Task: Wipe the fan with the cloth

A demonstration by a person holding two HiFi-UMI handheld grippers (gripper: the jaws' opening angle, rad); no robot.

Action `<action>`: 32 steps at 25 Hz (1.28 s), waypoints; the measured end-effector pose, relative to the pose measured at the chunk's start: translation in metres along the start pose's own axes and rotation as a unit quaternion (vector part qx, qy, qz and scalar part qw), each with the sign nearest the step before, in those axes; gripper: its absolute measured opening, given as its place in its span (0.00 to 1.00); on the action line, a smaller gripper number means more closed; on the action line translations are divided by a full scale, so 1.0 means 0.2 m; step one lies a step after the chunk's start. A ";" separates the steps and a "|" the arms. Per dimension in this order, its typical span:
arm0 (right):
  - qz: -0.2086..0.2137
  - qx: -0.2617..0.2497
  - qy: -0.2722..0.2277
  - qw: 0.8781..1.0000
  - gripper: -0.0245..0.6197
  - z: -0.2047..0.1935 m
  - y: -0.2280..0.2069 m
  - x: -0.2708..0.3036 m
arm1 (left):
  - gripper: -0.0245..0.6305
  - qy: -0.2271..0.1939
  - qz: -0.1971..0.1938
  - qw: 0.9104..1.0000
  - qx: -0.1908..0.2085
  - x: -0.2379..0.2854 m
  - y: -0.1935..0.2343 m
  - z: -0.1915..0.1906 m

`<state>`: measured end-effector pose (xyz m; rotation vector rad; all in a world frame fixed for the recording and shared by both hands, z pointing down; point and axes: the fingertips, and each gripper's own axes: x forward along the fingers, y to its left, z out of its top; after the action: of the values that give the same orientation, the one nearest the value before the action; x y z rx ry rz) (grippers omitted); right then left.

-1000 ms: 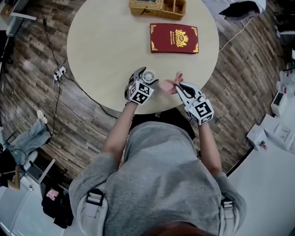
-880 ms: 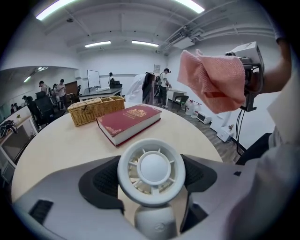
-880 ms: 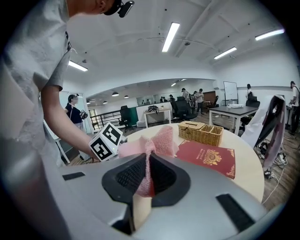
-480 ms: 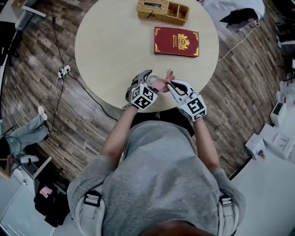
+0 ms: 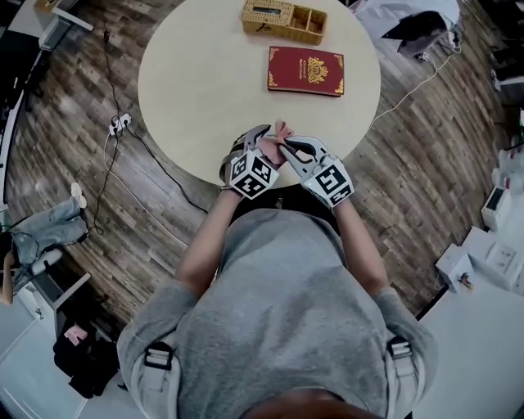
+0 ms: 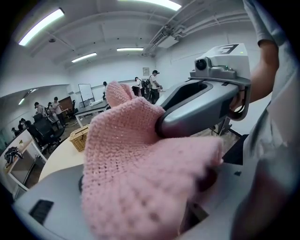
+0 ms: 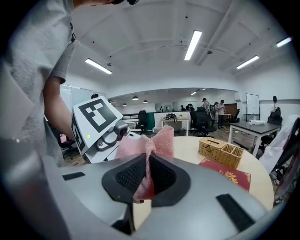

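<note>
At the near edge of the round table (image 5: 205, 82), right in front of the person, the two grippers meet over the tabletop with the pink knitted cloth (image 5: 280, 135) bunched between them. The right gripper (image 7: 146, 176) has its jaws pressed together on a fold of the cloth, which stands up out of the dark pads in two soft peaks. The rest of the cloth drapes over the left gripper (image 5: 258, 141), whose marker cube (image 5: 252, 173) faces up toward the head camera. In the left gripper view the cloth fills the space between the two grey jaws and spills over them. The jaws sit apart on either side of the covered bulk, but I cannot tell whether they grip anything, and the fan itself cannot be made out under the knit. In that same view the right gripper's grey nose is pushed into the cloth from the right. Toward the far edge of the table lies a red book (image 5: 305, 70) with gold trim. Just beyond it, at the far edge itself, stands a wicker basket (image 5: 284, 20) with compartments.
</note>
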<state>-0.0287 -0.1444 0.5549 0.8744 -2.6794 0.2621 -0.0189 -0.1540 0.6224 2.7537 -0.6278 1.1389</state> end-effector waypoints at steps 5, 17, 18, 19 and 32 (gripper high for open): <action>0.014 -0.015 -0.009 1.000 0.08 0.03 0.06 -0.06 | 0.63 0.005 0.013 1.000 0.006 -0.06 -0.07 0.04; 0.064 -0.060 -0.015 0.996 0.08 0.11 0.17 -0.09 | 0.63 0.014 0.029 0.999 0.028 -0.09 -0.20 0.16; 0.070 -0.062 -0.013 0.996 0.08 0.11 0.17 -0.09 | 0.63 0.015 0.031 0.999 0.028 -0.09 -0.20 0.16; 0.077 -0.062 -0.011 0.995 0.08 0.11 0.18 -0.09 | 0.63 0.016 0.034 0.999 0.030 -0.09 -0.20 0.17; 0.113 -0.061 0.004 0.992 0.08 0.06 0.13 -0.23 | 0.63 0.010 0.054 0.998 0.017 -0.08 -0.15 0.24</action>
<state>-0.0130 -0.1019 0.5253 0.5328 -2.7548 0.1496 0.0149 -0.1322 0.5793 2.7632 -0.7702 1.2089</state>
